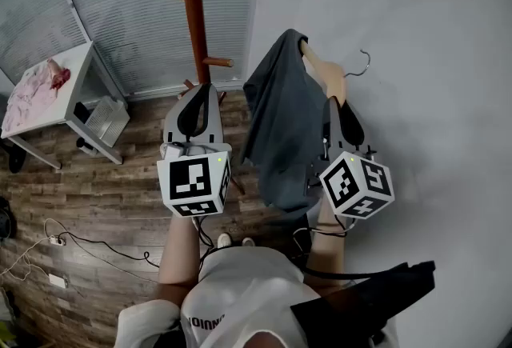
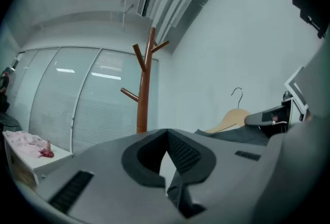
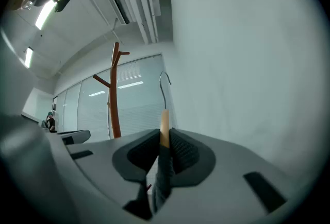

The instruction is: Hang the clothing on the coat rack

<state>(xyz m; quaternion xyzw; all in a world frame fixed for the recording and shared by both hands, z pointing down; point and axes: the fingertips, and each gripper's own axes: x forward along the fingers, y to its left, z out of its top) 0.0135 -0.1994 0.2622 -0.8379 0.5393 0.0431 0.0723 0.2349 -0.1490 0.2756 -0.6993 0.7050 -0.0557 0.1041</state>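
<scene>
A grey garment (image 1: 276, 126) hangs over a wooden hanger (image 1: 326, 73) with a metal hook (image 1: 365, 62), held up in front of the white wall. My right gripper (image 1: 342, 116) is shut on the hanger's lower arm, with grey cloth (image 3: 163, 174) pinched between the jaws beside the wood (image 3: 164, 124). The brown coat rack (image 1: 192, 10) stands to the left, its pegs bare. My left gripper (image 1: 197, 108) is raised below the rack, apart from the garment. Its jaws meet at the tips with nothing between them. In the left gripper view the rack (image 2: 144, 89) and hanger (image 2: 230, 117) are ahead.
A white table (image 1: 76, 70) with pink cloth (image 1: 30, 94) stands at the left by the blinds. A mesh basket (image 1: 107, 119) sits under it. Cables and a power strip (image 1: 56, 241) lie on the wood floor. The white wall (image 1: 432, 58) fills the right side.
</scene>
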